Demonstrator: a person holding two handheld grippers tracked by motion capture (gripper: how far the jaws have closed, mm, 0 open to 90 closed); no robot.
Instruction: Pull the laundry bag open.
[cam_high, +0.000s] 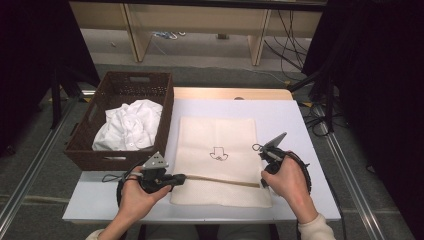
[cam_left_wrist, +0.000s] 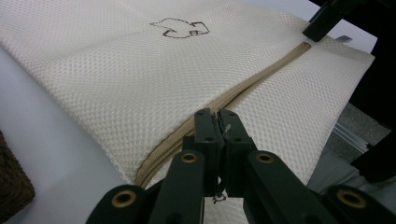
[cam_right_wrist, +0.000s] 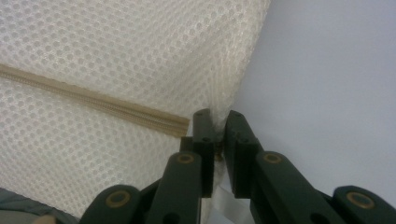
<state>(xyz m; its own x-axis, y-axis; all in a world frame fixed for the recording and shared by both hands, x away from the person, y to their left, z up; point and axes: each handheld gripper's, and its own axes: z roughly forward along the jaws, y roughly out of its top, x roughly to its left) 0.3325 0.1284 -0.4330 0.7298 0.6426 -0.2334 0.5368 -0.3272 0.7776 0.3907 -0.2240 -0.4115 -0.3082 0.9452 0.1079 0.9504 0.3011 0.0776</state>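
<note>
A cream mesh laundry bag lies flat on the white table, with a small dark outline logo printed on it. A tan zipper runs across its near end. My left gripper is at the zipper's left end. In the left gripper view its jaws are shut on a small pale zipper pull, with the zipper running away from them. My right gripper is shut on the bag's right edge. In the right gripper view it pinches mesh just past the zipper's end.
A dark wicker basket holding crumpled white cloth stands against the table's left side, close to the bag. Bare table shows right of the bag. Cables and wooden table legs are on the floor beyond the far edge.
</note>
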